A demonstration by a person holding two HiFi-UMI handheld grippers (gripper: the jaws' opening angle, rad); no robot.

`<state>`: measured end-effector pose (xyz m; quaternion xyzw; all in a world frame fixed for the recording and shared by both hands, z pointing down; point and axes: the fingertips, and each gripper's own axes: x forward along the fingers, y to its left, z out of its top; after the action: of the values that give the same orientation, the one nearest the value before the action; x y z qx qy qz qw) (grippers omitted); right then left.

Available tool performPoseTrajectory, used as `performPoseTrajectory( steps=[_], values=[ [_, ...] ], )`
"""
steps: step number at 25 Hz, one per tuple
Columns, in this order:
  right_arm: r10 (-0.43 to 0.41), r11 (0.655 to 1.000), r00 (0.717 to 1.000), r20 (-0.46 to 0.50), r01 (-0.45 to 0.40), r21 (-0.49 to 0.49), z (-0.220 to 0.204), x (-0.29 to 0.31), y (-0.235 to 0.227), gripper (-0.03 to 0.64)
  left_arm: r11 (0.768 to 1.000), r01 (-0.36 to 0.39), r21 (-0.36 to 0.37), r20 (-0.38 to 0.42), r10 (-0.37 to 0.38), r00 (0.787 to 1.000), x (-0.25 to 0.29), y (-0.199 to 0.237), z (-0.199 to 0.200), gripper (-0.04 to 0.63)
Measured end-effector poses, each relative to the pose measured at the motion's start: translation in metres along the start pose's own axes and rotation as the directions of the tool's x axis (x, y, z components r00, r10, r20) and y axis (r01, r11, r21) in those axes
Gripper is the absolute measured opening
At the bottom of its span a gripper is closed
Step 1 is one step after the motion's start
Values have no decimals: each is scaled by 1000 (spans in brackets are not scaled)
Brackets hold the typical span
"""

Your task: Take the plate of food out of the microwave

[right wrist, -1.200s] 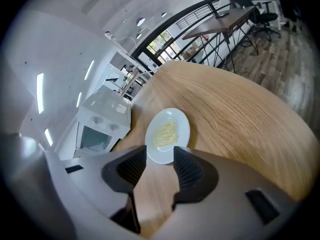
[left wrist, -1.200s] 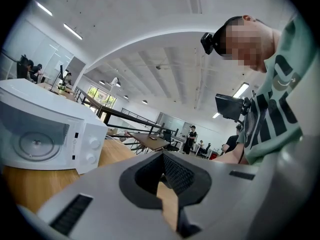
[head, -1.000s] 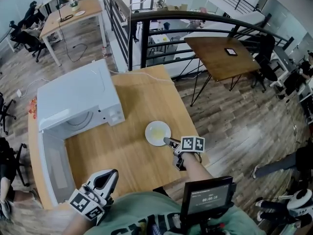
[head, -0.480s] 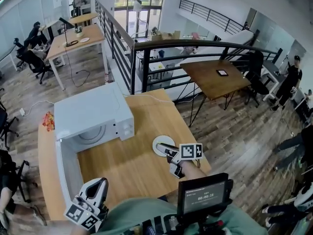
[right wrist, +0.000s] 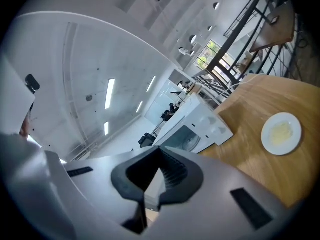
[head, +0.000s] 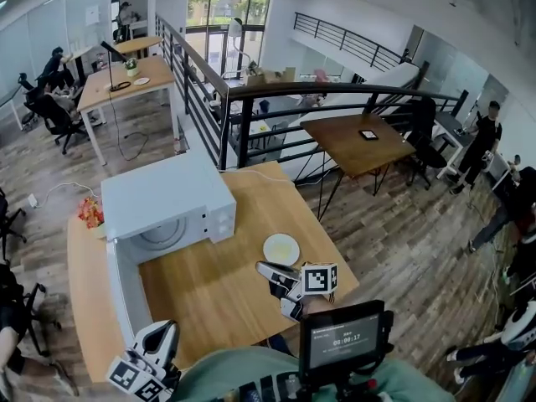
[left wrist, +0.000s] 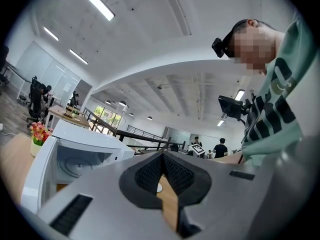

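White round plate [head: 281,248] of pale yellow food sits on the wooden table [head: 218,300], outside the boxy white microwave [head: 167,195] (door open, only its turntable inside). The right gripper view shows the food plainly, the left gripper view just a sliver. Right gripper [head: 266,268] near the plate, jaws just closed on nothing; left gripper [head: 163,333] jaws also together, empty.

The microwave [head: 167,199] is showing plain white, its cavity pale grey. The plate [head: 270,255] is gleaming white and carrying pale yellow food [head: 284,247]. The counter [head: 226,300] is glowing in warm honey wood grain. The left hand-held gripper [head: 164,332] and right hand-held gripper [head: 266,268] are wearing light grey shells, black ribbed pads [left wrist: 150,174] and black-and-white square markers [head: 316,279]. The floor [head: 394,224] is running in grey-brown planks.
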<state>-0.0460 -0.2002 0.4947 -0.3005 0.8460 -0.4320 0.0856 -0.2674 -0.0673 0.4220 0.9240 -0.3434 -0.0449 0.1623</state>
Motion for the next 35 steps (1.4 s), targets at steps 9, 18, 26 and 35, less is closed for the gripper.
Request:
performPoseTrajectory(
  steps=[9,18,26,35],
  values=[
    [215,972,972,-99,-222,-73,15,-59,12,6,987,-159,32,63,157,986,27,-65,-3,-8],
    [338,933,930,-148,-351,-75,28,-158,-5,6,986,-162,32,73,159,985,24,-81,-1,-8],
    [330,930,933,-145,-348,-119,13,-159,24,6,987,-156,41,75,153,985,20,-95,1,-9],
    [312,924,946,-81,-323,-205,-2,-107,90,6,985,-164,47,88,159,983,17,-108,3,-9]
  ],
)
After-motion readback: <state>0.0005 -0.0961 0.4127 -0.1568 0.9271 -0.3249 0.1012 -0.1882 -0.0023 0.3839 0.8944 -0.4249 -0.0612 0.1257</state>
